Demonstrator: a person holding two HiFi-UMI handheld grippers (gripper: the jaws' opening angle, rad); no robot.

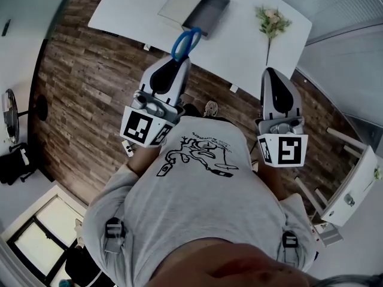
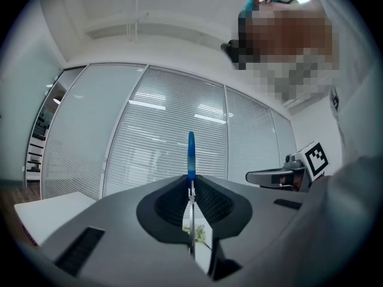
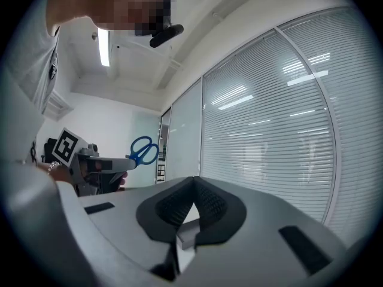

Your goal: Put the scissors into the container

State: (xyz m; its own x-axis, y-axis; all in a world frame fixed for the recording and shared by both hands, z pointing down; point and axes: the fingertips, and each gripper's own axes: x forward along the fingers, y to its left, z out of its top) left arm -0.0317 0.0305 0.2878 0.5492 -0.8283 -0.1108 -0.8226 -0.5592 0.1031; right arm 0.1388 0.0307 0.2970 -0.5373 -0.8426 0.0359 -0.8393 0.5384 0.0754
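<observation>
1. Left gripper (image 2: 191, 191) clamps the scissors (image 2: 191, 151), blue handles poking past its tips
2. Right gripper (image 3: 193, 190) is closed on nothing
3. The open container (image 1: 210, 11) sits on the white table (image 1: 128, 14), near the held scissors

container (image 1: 209, 11) on table (image 1: 131, 8), flowers (image 1: 272, 21) right, scissors (image 1: 187, 40) in left gripper (image 1: 181, 60)

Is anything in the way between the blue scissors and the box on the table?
No, nothing visible is in the way. The left gripper holds the scissors up in the air, and the container sits open on the white table beyond them. The flowers are off to the side.
</observation>
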